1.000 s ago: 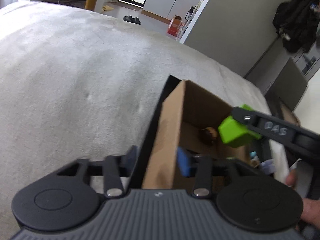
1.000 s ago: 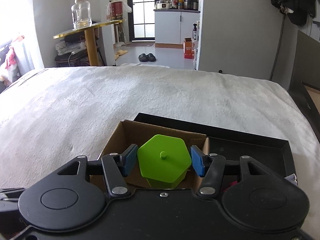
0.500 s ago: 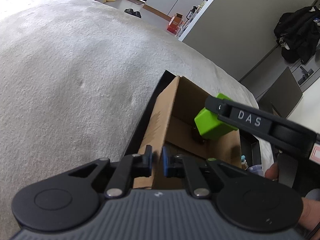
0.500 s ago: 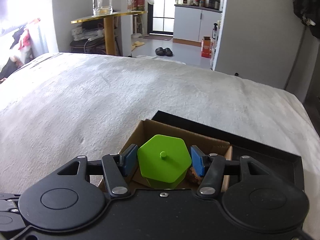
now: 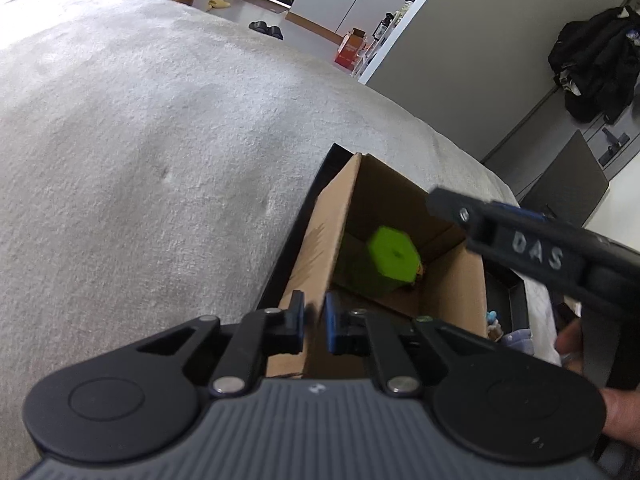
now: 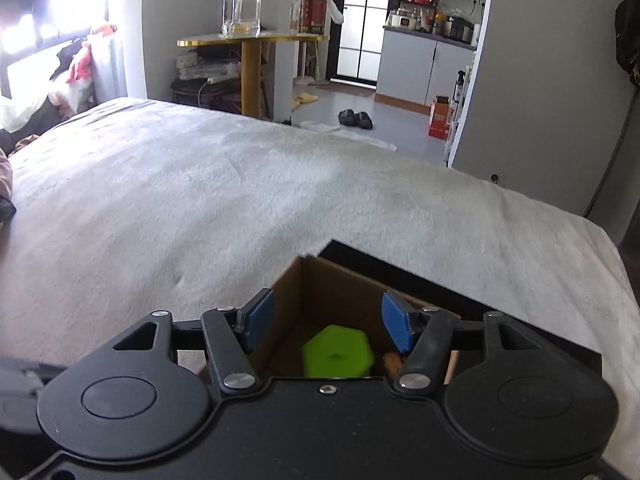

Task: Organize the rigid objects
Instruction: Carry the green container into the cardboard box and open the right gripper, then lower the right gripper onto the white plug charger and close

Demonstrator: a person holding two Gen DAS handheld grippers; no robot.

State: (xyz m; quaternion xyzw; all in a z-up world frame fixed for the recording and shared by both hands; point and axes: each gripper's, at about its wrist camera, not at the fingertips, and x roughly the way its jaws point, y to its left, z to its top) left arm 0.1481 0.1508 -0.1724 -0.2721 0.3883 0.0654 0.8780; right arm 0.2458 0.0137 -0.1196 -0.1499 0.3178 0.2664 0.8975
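A green hexagonal block (image 5: 394,260) lies inside an open cardboard box (image 5: 320,240), blurred as if just dropped; it also shows in the right wrist view (image 6: 338,354). My left gripper (image 5: 314,322) is shut on the box's near left wall. My right gripper (image 6: 326,322) is open and empty above the box (image 6: 288,292); one of its fingers (image 5: 520,236) shows in the left wrist view. A brown object (image 6: 394,364) lies beside the block.
The box stands in a black tray (image 6: 520,316) on a grey-white bed cover (image 5: 140,140). Small items (image 5: 504,328) lie in the tray to the right of the box. A hand (image 5: 576,340) holds the right gripper.
My right gripper opened and the green block fell into the box. My left gripper closed on the box wall and stayed there.
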